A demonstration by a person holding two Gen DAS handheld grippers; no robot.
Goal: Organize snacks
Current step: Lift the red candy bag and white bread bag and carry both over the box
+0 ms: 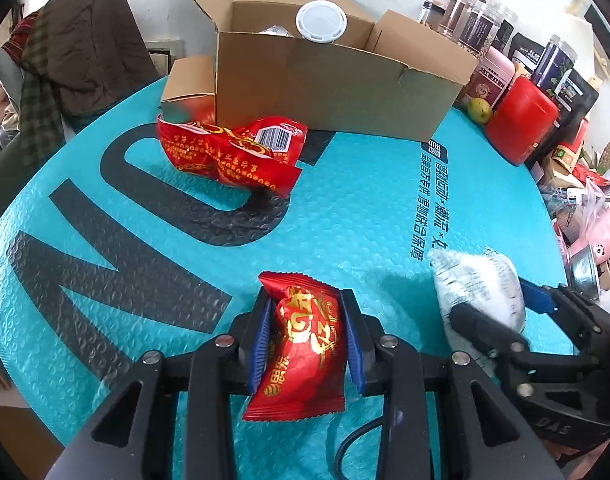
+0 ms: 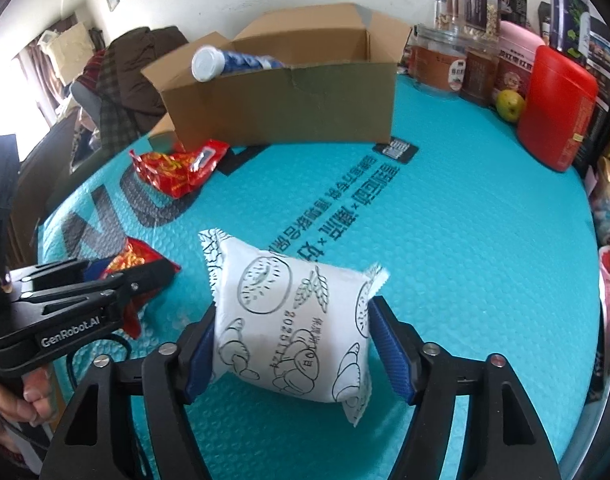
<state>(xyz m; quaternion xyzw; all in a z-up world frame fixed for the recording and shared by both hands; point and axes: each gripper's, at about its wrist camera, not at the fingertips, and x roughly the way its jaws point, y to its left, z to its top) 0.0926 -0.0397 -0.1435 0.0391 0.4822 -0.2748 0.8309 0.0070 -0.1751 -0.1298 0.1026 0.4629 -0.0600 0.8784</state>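
My left gripper (image 1: pixel 307 312) is shut on a red snack packet (image 1: pixel 305 344) with gold print, held just above the teal mat (image 1: pixel 365 208). The right wrist view catches that gripper (image 2: pixel 125 268) at the left edge. A white packet (image 2: pixel 297 340) with black bread drawings sits tilted and slightly blurred between the jaws of my right gripper (image 2: pixel 291 312). The left pad touches it and the right pad stands just off its side, so the jaws are open. A second red packet (image 1: pixel 233 148) lies crumpled in front of the open cardboard box (image 1: pixel 333 92).
The box (image 2: pixel 289 100) holds a blue-and-white tube with a white lid (image 2: pixel 233 64). A small carton (image 1: pixel 189 84) stands at its left. A red tin (image 2: pixel 557 112), a green fruit (image 2: pixel 509 105) and jars (image 1: pixel 473 12) line the right rim. Clothes (image 1: pixel 77 48) hang behind.
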